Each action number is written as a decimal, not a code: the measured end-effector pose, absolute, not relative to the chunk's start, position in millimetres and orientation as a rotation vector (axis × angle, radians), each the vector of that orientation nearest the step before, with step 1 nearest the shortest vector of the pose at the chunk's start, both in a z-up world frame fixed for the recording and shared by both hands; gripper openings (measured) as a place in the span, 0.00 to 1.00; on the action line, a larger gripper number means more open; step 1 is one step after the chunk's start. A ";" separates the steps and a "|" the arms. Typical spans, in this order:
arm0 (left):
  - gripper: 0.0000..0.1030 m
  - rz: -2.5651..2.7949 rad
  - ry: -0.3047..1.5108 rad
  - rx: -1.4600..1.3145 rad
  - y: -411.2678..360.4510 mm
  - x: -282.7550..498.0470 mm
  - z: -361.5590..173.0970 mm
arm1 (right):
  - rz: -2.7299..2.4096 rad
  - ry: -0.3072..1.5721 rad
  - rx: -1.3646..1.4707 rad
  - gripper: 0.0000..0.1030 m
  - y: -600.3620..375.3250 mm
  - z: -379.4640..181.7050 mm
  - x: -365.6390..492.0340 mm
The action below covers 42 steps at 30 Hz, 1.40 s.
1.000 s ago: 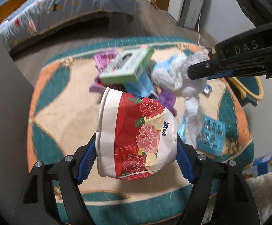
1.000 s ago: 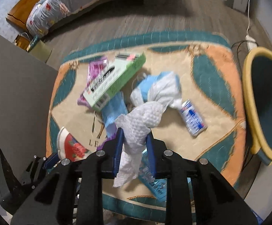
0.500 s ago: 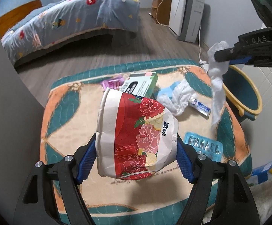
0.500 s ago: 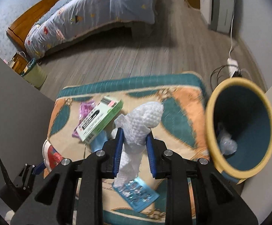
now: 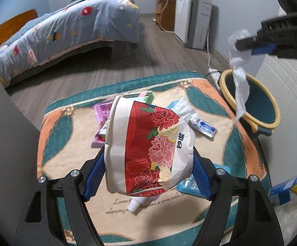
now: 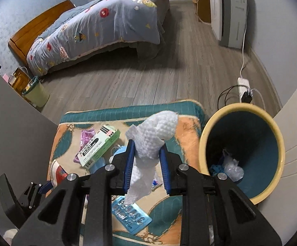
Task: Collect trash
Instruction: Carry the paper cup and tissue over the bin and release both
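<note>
The left claw [image 5: 148, 176] grips a crumpled red floral paper cup [image 5: 148, 149] above the rug-covered surface [image 5: 66, 127]; the right claw [image 6: 147, 160] pinches a white paper towel [image 6: 154, 139] beside the yellow-rimmed teal bin [image 6: 271, 135]

A crushed paper bowl [image 5: 148, 153] printed with red and pink flowers hung on its side, pinched between blue pads above the patterned rug [image 5: 66, 143]. A crumpled white paper towel [image 6: 154, 141] dangled, clamped near its top, its tail hanging down by the rim of the yellow-rimmed teal waste bin [image 6: 275, 143], which already held scraps. On the rug lay a green medicine box [image 6: 99, 145], a purple packet [image 6: 86, 137], a blue blister pack [image 6: 132, 217] and a small tube [image 5: 202, 126].
</note>
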<state>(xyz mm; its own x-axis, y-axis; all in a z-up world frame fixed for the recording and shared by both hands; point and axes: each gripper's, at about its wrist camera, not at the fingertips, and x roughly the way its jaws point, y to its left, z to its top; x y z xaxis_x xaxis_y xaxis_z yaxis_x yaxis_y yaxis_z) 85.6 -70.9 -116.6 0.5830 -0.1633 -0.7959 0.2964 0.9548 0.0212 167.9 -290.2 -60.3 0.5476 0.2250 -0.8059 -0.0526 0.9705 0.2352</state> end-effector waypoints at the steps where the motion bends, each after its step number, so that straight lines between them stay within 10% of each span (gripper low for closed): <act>1: 0.74 -0.273 0.911 0.158 -72.4 85.8 -116.8 | 0.161 0.974 0.187 0.23 -292.9 -61.1 167.1; 42: 0.75 -0.694 0.898 0.376 -316.9 128.1 -136.7 | -0.270 1.107 0.238 0.23 -522.5 -146.3 177.4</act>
<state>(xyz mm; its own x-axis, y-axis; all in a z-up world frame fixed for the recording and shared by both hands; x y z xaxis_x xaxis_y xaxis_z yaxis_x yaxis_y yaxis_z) 128.1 -316.9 -136.7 0.4292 -0.3905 -0.8145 0.6898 0.7238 0.0165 177.4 -522.5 -146.3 0.4209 -0.0960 -0.9020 0.3305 0.9423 0.0540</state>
